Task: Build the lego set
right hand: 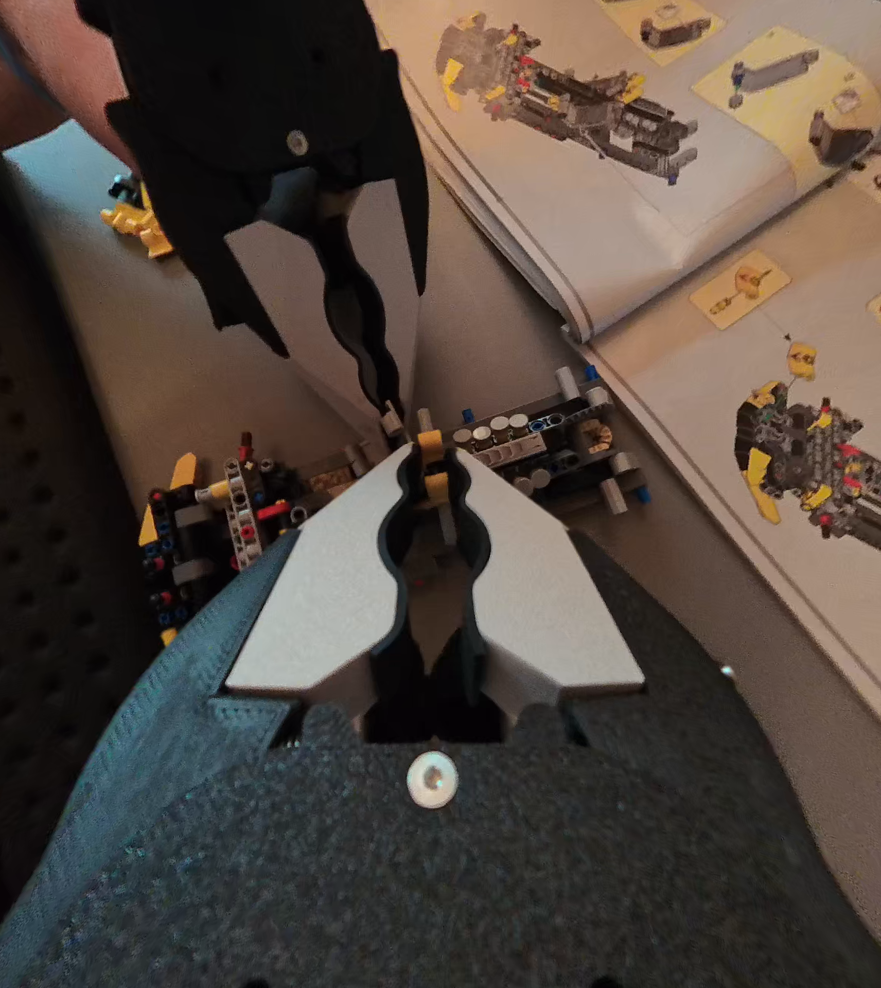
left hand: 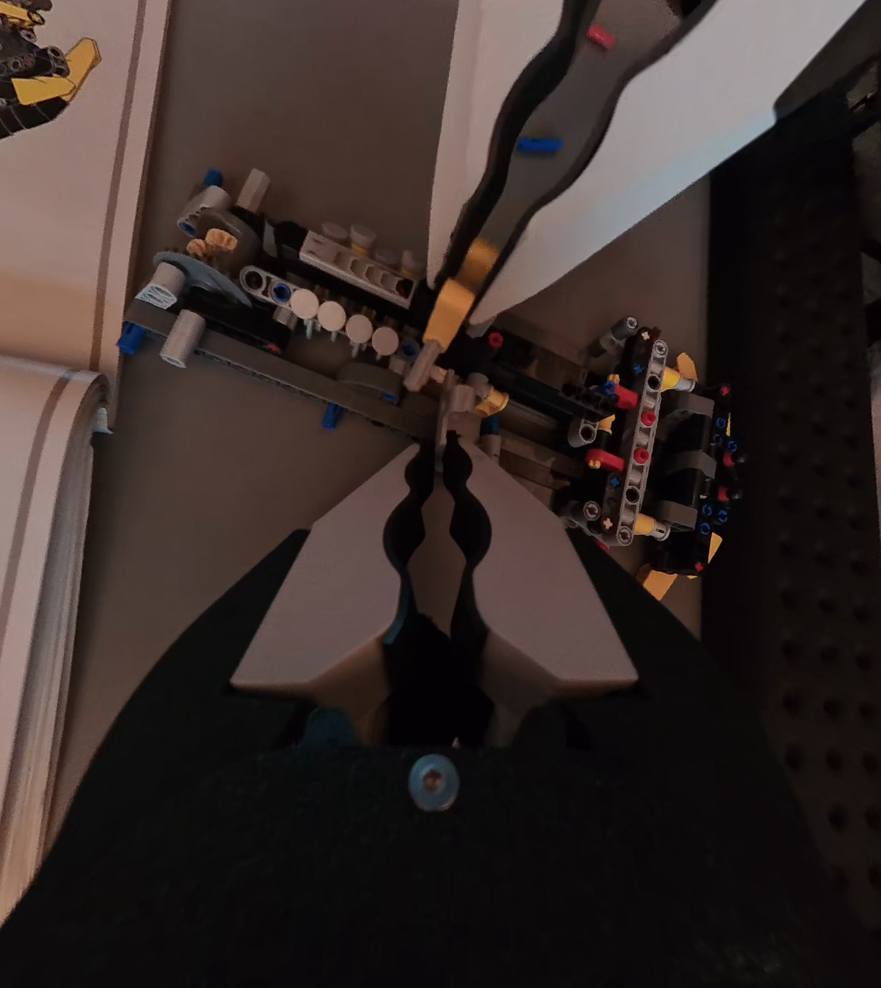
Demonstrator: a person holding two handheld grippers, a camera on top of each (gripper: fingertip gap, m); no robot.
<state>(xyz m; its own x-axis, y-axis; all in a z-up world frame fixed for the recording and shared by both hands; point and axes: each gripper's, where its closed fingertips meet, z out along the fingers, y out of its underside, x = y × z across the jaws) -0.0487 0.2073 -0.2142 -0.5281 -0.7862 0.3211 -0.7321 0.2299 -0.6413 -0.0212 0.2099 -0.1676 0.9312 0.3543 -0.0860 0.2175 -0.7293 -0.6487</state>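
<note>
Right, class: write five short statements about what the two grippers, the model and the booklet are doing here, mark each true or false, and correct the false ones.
1. The right gripper is shut on a yellow piece. True.
2. The left gripper hangs wide open, away from the model. False: its fingers pinch a small grey part at the Lego model.
3. An open instruction booklet lies beside the model. True.
4. The model stands on the booklet. False: it lies on the table.
5. A row of round white pieces sits on the model. True.
</note>
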